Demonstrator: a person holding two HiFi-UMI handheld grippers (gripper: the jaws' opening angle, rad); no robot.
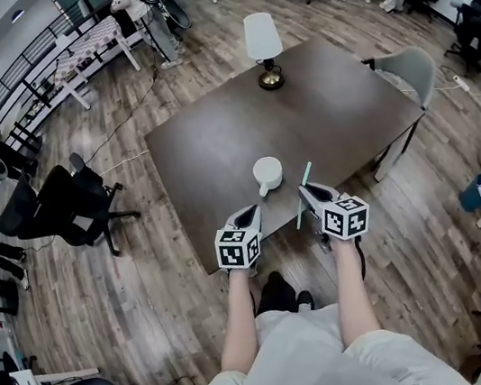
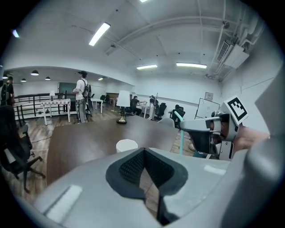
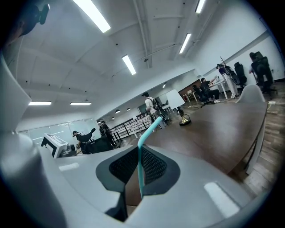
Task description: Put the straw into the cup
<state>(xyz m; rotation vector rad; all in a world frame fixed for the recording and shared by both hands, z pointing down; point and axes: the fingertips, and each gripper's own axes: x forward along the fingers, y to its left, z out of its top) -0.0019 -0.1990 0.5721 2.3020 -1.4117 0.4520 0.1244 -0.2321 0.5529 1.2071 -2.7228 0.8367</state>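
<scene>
A white cup (image 1: 267, 173) stands near the front edge of the dark table (image 1: 328, 117); the left gripper view has the cup (image 2: 127, 145) just beyond the jaws. My right gripper (image 1: 307, 191) is shut on a teal straw (image 1: 307, 173), held to the right of the cup and above the table edge. The straw (image 3: 147, 133) rises bent between the right gripper's (image 3: 139, 155) pads. My left gripper (image 1: 251, 214) hovers just in front-left of the cup. In its own view the left gripper (image 2: 143, 153) is shut with nothing in it, and the straw (image 2: 180, 133) shows at right.
A table lamp (image 1: 264, 46) with a white shade stands at the table's far side. A grey chair (image 1: 407, 68) is at the right corner, a black office chair (image 1: 69, 202) on the floor to the left. People and desks fill the far room.
</scene>
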